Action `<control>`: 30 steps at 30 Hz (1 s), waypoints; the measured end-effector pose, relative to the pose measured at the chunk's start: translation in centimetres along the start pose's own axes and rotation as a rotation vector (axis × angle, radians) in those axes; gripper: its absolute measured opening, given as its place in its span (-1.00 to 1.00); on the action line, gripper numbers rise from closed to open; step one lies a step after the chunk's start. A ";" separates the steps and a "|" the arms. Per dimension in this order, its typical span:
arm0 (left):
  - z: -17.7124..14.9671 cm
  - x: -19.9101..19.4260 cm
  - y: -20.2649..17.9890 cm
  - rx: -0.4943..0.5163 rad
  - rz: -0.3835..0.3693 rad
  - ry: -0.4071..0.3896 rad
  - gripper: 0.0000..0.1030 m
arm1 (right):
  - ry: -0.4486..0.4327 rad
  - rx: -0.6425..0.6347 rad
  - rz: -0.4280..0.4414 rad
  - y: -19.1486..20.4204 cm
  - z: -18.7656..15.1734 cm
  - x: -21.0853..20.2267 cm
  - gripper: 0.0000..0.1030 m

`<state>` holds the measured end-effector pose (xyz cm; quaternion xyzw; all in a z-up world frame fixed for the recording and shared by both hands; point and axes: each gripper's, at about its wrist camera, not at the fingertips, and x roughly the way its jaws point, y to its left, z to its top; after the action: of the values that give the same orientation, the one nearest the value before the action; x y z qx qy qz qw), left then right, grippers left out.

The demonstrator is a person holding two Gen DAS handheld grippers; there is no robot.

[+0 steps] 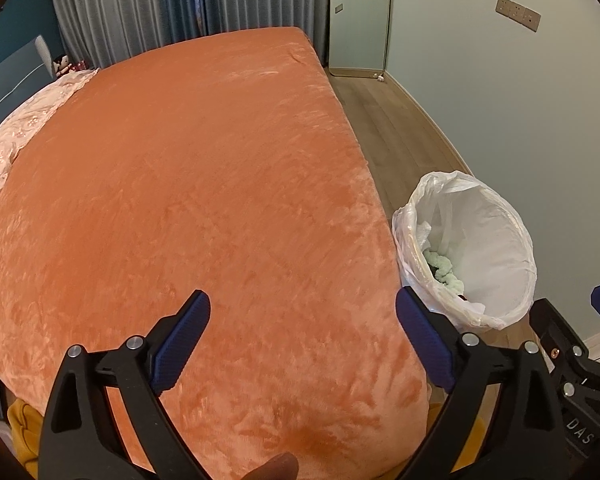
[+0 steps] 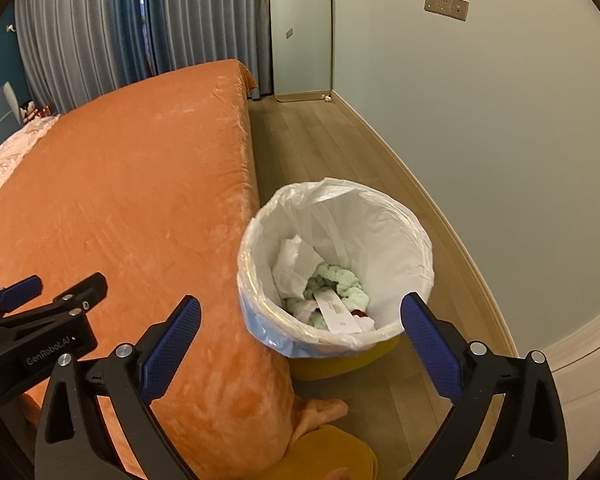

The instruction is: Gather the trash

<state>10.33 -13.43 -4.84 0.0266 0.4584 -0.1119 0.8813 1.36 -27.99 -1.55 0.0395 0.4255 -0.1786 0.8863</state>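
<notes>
White-lined yellow plastic trash bin (image 2: 336, 272), already holding crumpled paper and green yarn, is standing directly below my empty, wide-open right gripper (image 2: 300, 344), while my equally open left gripper (image 1: 304, 340) is hovering over the orange bedspread (image 1: 180, 184).

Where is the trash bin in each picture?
Left wrist view: the trash bin stands at the right, on the floor beside the orange bed.
Right wrist view: the trash bin is near the middle, just right of the bed's edge, with trash inside.
Shared landmark: the wall socket panel, high on the wall at the upper right.
</notes>
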 end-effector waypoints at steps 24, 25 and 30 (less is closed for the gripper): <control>-1.8 0.1 -1.9 0.043 0.049 -0.004 0.75 | 0.012 0.011 -0.042 -1.2 -2.0 -0.2 0.87; -1.9 0.2 -2.0 0.044 0.053 -0.004 0.75 | 0.013 0.012 -0.041 -1.2 -2.1 -0.2 0.87; -2.1 0.0 -2.3 0.053 0.061 -0.010 0.74 | 0.019 0.018 -0.042 -1.2 -2.4 -0.1 0.87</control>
<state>8.19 -15.39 -5.92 0.0632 0.4500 -0.0970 0.8855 -0.88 -28.53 -2.88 0.0401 0.4332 -0.2006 0.8778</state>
